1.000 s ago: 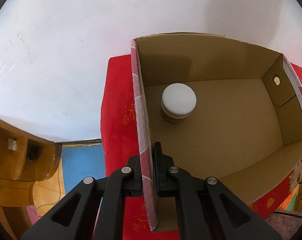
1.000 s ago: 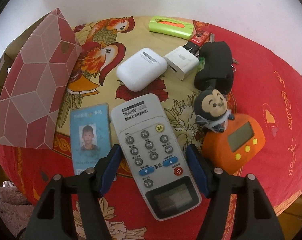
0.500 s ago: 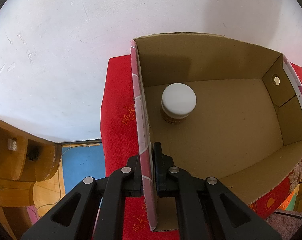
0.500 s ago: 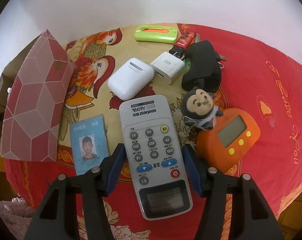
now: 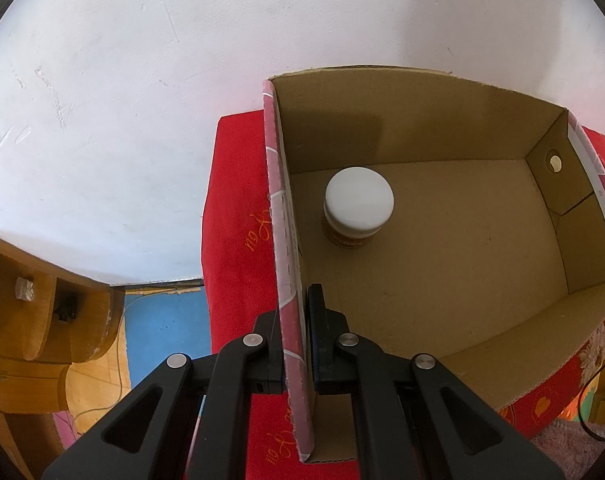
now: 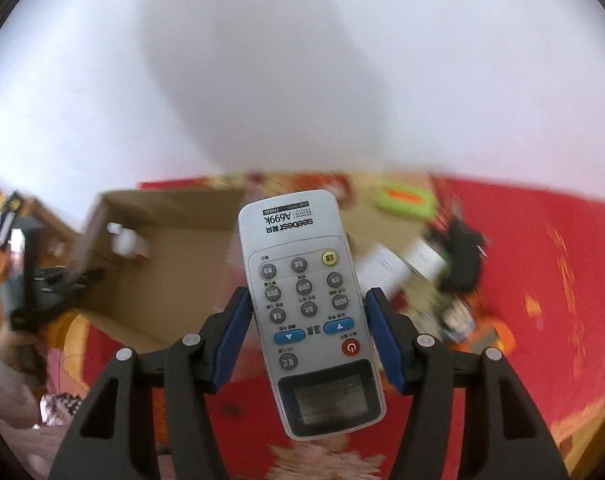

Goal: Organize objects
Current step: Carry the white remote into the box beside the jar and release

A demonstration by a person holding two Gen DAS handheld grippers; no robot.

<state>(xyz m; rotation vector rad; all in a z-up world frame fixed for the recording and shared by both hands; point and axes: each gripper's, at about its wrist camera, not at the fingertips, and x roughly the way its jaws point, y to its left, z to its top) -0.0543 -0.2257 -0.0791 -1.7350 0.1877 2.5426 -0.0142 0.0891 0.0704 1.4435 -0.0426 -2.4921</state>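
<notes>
Two grippers are at work over a worktop (image 6: 542,248) draped in a red cloth with gold script and a flowered yellow centre. The left gripper (image 5: 302,340) has its jaws pressed together on the near side wall of an open cardboard box (image 5: 442,272), one black finger outside the pink patterned face and one inside against the brown board. Inside the box a small jar with a white lid (image 5: 358,204) stands upright on the floor, near that pinched wall and toward the back; the rest of the box floor is bare cardboard. A round hole shows in the far end wall. Beyond the box rises a white wall, and to the lower left are a wooden piece of furniture (image 5: 30,320) and a blue patch of floor.

The right gripper (image 6: 308,316) pinches a grey remote control (image 6: 308,304) across its width, blue pads against both long edges, buttons facing the camera and the display end nearest the camera. The remote is clear of the cloth, raised in front of the scene. Behind it, blurred by motion, lie the box at left with the left gripper on its wall, and at right a green case (image 6: 406,200), a white block, a dark pouch (image 6: 462,256) and something orange (image 6: 498,332); finer detail of these I cannot tell.
</notes>
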